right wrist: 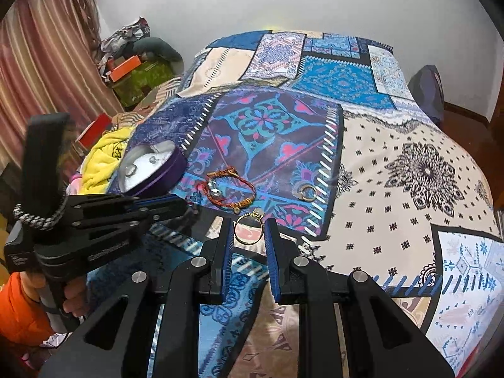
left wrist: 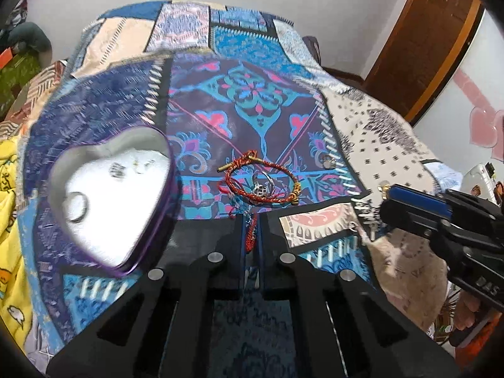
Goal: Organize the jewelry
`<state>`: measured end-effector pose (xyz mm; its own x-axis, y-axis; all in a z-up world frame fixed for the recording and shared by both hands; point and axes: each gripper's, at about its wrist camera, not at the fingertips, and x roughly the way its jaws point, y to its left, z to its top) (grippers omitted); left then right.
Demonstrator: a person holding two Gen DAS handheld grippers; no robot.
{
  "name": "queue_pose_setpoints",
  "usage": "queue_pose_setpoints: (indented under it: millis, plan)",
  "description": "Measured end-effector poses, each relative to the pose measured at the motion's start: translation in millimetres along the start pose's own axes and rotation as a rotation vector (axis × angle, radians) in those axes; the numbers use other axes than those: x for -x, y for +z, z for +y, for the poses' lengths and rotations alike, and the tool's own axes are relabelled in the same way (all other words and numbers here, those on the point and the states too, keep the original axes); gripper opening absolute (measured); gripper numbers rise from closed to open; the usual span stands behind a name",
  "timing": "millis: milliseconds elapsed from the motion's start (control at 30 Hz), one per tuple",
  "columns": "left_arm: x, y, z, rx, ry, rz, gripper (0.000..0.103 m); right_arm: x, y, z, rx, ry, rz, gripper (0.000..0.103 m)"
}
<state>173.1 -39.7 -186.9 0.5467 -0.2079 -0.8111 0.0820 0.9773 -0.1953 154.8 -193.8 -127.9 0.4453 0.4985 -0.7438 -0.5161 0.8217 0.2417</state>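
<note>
A heart-shaped purple tin with a white lining lies open on the patterned bedspread, holding a ring and small earrings. My left gripper is shut on the tail of a red woven bracelet, which lies on the bed with a silver ring inside its loop. My right gripper is shut on a gold ring held between its fingertips. The tin, bracelet and another ring show in the right wrist view.
The patchwork bedspread covers the bed. A yellow cloth lies by the tin at the left. Boxes and clutter stand by the curtain. A wooden door is at the right.
</note>
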Motion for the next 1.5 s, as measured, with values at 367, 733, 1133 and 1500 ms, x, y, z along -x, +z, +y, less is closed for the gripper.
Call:
queue_pose_setpoints:
  millis: [367,733,1133,1500]
  plan:
    - [80,7,1,-0.033,-0.013,-0.165,0.005,21,14,28,0.027,0.006,-0.068,0.018]
    - [143,13,8,-0.051,-0.005,-0.32,0.005,37,35,63,0.067,0.027,-0.14,0.018]
    - [174,20,48,-0.001,0.045,-0.413,0.005,23,63,100,0.116,0.081,-0.173,0.018]
    - [164,31,84,0.032,0.025,-0.421,0.005,-21,72,118,0.146,0.113,-0.109,0.018]
